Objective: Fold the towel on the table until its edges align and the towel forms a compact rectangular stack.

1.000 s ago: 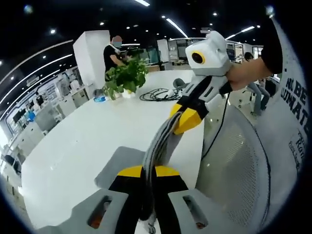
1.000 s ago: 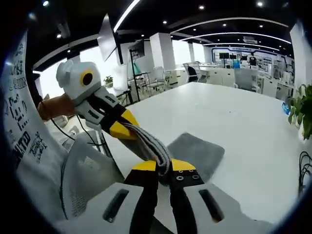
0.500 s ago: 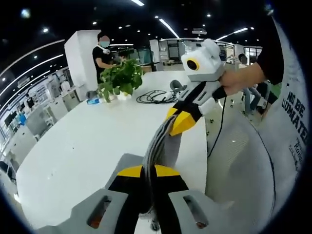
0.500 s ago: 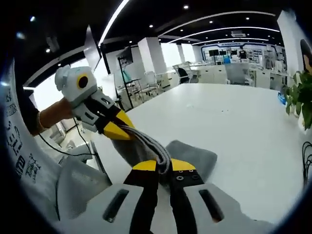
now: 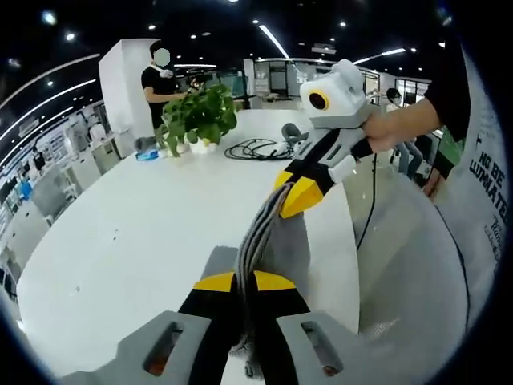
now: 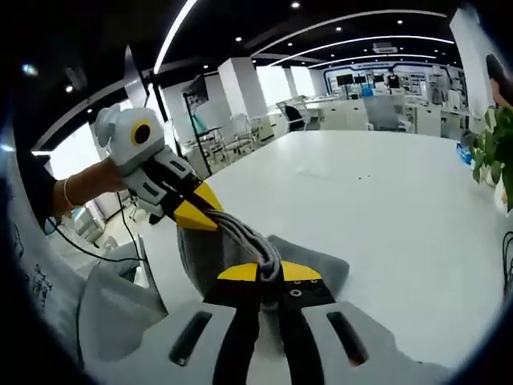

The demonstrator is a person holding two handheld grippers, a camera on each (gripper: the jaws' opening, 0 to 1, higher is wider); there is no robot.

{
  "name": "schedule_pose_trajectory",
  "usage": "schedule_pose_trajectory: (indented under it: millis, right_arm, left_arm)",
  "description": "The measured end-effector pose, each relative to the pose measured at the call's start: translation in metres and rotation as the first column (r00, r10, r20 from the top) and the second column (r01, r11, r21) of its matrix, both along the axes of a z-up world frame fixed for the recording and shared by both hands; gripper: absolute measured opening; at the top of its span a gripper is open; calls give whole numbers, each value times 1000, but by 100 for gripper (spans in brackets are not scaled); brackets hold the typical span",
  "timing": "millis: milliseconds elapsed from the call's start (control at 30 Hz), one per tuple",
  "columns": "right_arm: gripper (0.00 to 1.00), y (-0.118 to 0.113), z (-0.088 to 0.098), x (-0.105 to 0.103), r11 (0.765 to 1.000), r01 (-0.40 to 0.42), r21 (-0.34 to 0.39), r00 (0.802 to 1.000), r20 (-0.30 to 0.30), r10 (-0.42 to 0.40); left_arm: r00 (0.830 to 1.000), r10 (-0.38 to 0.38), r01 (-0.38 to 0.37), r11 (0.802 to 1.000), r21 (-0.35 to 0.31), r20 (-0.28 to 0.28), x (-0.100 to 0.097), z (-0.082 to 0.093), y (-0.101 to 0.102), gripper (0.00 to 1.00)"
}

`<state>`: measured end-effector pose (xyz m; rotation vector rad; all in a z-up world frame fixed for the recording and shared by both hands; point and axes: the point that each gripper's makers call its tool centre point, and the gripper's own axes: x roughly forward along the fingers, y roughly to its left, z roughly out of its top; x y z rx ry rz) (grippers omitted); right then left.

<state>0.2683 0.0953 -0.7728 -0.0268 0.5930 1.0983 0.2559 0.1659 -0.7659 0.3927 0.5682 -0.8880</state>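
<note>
Big white surface [image 5: 120, 233] in an open office with strip lights overhead. Nearest, the left gripper [image 5: 244, 282] is clamped tight on the grey towel's [image 5: 255, 241] bunched edge. That edge runs taut up to the right gripper [image 5: 290, 192], also pinching it, held up in a hand [image 5: 393, 128]. The rest of the towel hangs down onto the surface's near edge. Farther off sit a potted plant [image 5: 196, 120] and black cables [image 5: 255, 149], with a person [image 5: 160, 80] standing behind.

In the right gripper view, the right gripper [image 6: 268, 273] grips the towel [image 6: 240, 241] across from the left gripper [image 6: 196, 215].
</note>
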Motion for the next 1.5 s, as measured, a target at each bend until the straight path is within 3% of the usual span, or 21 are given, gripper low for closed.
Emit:
schedule_pose_trajectory:
  millis: [333, 533, 600, 733, 1167, 1300, 1500]
  right_arm:
    - [5, 10, -35, 28, 998, 31, -48, 995, -88, -35]
    - [6, 13, -55, 39, 996, 39, -74, 988, -145, -50]
    - [6, 11, -70, 39, 993, 32, -110, 977, -206, -54]
    - [6, 14, -83, 49, 991, 46, -127, 973, -220, -73]
    - [6, 15, -102, 63, 988, 58, -146, 967, -239, -92]
    - [6, 11, -112, 67, 983, 88, -162, 961, -246, -127]
    - [7, 12, -119, 70, 980, 102, -169, 958, -247, -143]
  left_arm:
    - [998, -17, 21, 997, 71, -52, 29, -41, 10, 7]
    - [995, -1, 7, 998, 61, -98, 42, -63, 16, 8]
    - [990, 21, -13, 998, 54, -142, 46, -77, 18, 9]
    - [984, 42, -31, 998, 62, -172, 54, -95, 19, 10]
    - [978, 83, -72, 995, 62, -192, 62, -109, 25, 10]
    - [974, 130, -111, 987, 114, -184, 69, -118, 38, 7]
    - [970, 157, -139, 985, 105, -188, 72, -121, 41, 6]
